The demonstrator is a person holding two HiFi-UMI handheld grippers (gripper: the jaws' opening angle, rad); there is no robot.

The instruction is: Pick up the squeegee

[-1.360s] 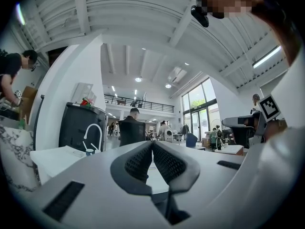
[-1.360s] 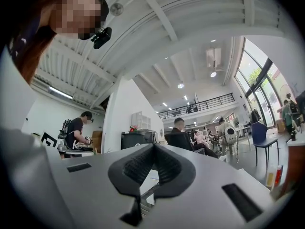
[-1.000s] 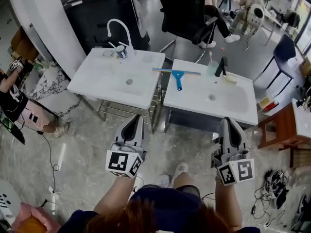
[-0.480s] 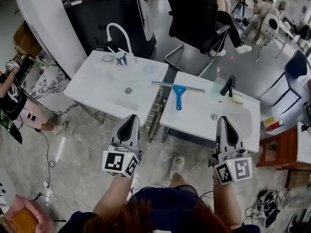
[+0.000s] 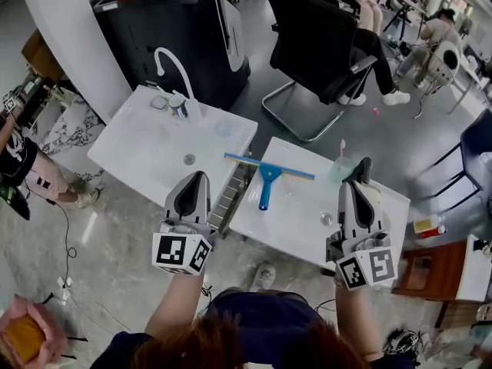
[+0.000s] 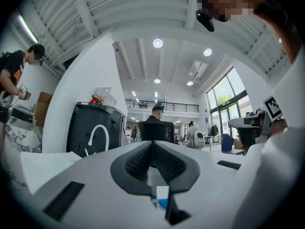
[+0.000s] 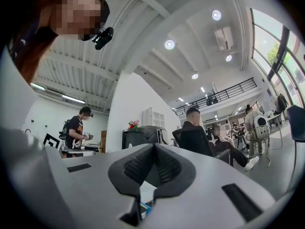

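The left gripper (image 5: 197, 181) hangs over the near edge of the left basin (image 5: 138, 141), and the right gripper (image 5: 352, 189) over the right basin (image 5: 296, 214), which stands beside it. The squeegee (image 5: 267, 174) lies on the right basin, ahead of both grippers and between them. A tap (image 5: 171, 64) and a cup (image 5: 179, 108) stand well ahead of the left gripper. A tumbler (image 5: 339, 169) stands just ahead of the right gripper. Far ahead, beyond both basins, stand a cabinet (image 5: 169, 29) and a chair (image 5: 319, 29).

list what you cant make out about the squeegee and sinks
Squeegee: both claw views, claw bodies hide all but a blue sliver.
Black tap: head view, base behind right claw.
Items by white tap: head view, too small to identify.
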